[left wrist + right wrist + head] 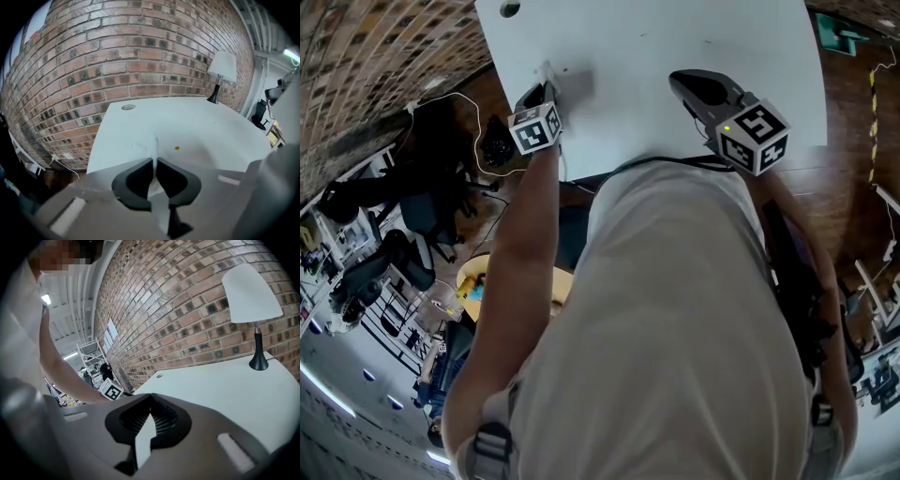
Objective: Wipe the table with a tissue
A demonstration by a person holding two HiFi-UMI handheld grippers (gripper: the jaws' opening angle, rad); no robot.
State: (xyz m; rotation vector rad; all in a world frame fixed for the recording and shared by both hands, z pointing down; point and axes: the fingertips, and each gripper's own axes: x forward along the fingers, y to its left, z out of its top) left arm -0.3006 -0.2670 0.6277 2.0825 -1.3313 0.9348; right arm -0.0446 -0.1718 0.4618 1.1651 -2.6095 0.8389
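Observation:
The white table [675,56] fills the top of the head view. At its left edge my left gripper [546,86] is shut on a white tissue [557,77], which is pressed against the tabletop. In the left gripper view the tissue [155,146] is a thin white fold pinched between the dark jaws of the left gripper [154,160], and a small yellow spot [176,148] lies just beyond it. My right gripper [682,82] hovers over the table's near right part. In the right gripper view its tips [151,397] meet with nothing between them.
A white lamp [251,301] on a black foot stands at the table's far end by the brick wall [140,51]. A round cable hole [509,9] is at the far left corner. Left of the table, cables and office chairs [412,216] crowd the floor.

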